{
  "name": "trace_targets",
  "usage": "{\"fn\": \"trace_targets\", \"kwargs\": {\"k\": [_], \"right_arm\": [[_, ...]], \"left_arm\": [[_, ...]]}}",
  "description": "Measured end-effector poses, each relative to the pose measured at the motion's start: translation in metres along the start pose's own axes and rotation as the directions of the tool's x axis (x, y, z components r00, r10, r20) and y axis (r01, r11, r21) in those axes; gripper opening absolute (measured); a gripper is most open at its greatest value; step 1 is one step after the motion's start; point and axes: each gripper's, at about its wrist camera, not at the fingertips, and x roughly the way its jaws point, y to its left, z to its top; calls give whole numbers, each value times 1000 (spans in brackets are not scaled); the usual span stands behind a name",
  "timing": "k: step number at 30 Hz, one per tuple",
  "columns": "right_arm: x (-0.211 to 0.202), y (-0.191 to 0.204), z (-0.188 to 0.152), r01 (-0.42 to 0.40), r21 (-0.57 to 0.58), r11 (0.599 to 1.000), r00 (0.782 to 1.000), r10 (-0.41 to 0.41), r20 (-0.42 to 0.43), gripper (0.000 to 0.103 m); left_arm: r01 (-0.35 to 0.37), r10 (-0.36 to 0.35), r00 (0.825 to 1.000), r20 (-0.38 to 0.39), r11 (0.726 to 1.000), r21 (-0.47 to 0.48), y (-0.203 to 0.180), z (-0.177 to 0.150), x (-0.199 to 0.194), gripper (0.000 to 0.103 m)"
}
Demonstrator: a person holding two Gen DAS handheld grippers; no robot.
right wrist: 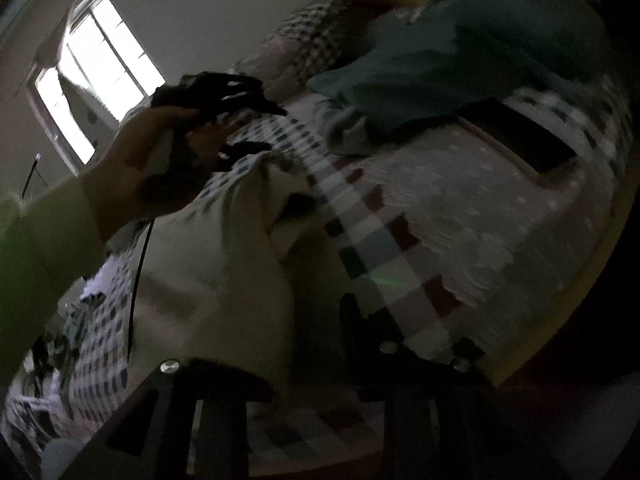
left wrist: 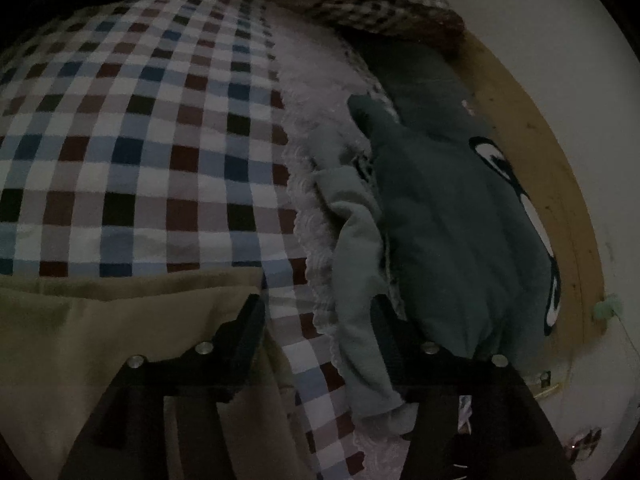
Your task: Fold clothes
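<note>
A pale beige garment lies on the checked bedspread at the lower left of the left wrist view. My left gripper is open; its left finger rests over the garment's edge, its right finger by a green cloth. In the right wrist view the same beige garment is bunched and lifted in front of my right gripper, which is open, its left finger hidden behind the cloth. The left gripper, held in a hand, shows further back, over the garment's far end.
A dark green plush pillow with cartoon eyes lies along the bed's right side by a yellow headboard. A dark phone-like slab lies on a lace cloth. A bright window is behind. The scene is dim.
</note>
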Motion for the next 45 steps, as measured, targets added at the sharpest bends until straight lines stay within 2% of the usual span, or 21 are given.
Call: {"fn": "trace_targets", "kwargs": {"k": [3, 5, 8, 10, 14, 17, 20, 21, 22, 24, 26, 30, 33, 36, 40, 42, 44, 45], "right_arm": [[-3, -14, 4, 14, 62, 998, 1000, -14, 0, 29], [-7, -23, 6, 66, 82, 994, 998, -66, 1, 29], [-10, -39, 11, 156, 118, 981, 988, -156, -10, 29], [-14, -49, 17, 183, 134, 974, 983, -183, -10, 29], [-21, -53, 35, 186, 116, 976, 981, -190, 27, 29], [-19, -40, 60, 111, 41, 993, 993, -112, 40, 29], [-10, -18, 92, 33, -92, 995, 999, -31, 29, 29], [-4, -9, 104, 2, -132, 991, 1000, 0, 13, 32], [4, 0, 115, -31, -161, 987, 1000, 31, -6, 43], [20, 18, 136, -98, -215, 972, 995, 90, -49, 47], [44, 34, 157, -167, -238, 957, 983, 143, -116, 47], [110, 64, 189, -270, -251, 929, 944, 205, -257, 48], [161, 78, 201, -286, -250, 925, 921, 193, -338, 48], [206, 83, 203, -272, -265, 925, 898, 144, -417, 48], [242, 81, 197, -212, -322, 923, 889, 45, -456, 48], [250, 78, 195, -207, -324, 923, 887, 37, -460, 48], [252, 78, 195, -218, -325, 920, 888, 49, -457, 43], [252, 78, 195, -222, -332, 917, 890, 52, -453, 29]], "left_arm": [[-11, 9, 999, 40, 998, 59, 7, 6, -22, 60], [-21, 15, 998, 68, 995, 98, 12, 11, -37, 60], [-68, 49, 991, 126, 986, 155, 32, 14, -70, 61], [-118, 89, 982, 164, 977, 177, 54, 14, -93, 61], [-202, 163, 963, 217, 964, 172, 107, 11, -133, 61], [-217, 185, 959, 216, 967, 131, 147, 5, -146, 61], [-181, 158, 967, 198, 978, 103, 178, -5, -151, 61], [-163, 141, 971, 191, 981, 103, 183, -9, -151, 61], [-145, 124, 975, 184, 984, 103, 188, -12, -150, 61], [-119, 100, 981, 169, 987, 108, 195, -18, -148, 61], [-88, 69, 987, 146, 988, 127, 199, -22, -145, 61], [-35, 17, 992, 124, 989, 141, 204, -28, -143, 61], [9, -24, 993, 113, 991, 132, 209, -28, -140, 61], [54, -66, 993, 102, 992, 115, 213, -27, -136, 61], [96, -105, 991, 86, 990, 104, 216, -25, -132, 60], [103, -111, 991, 75, 989, 105, 215, -24, -130, 49], [105, -113, 991, 74, 989, 104, 213, -24, -129, 44], [105, -113, 991, 78, 989, 101, 212, -23, -129, 39]]}}
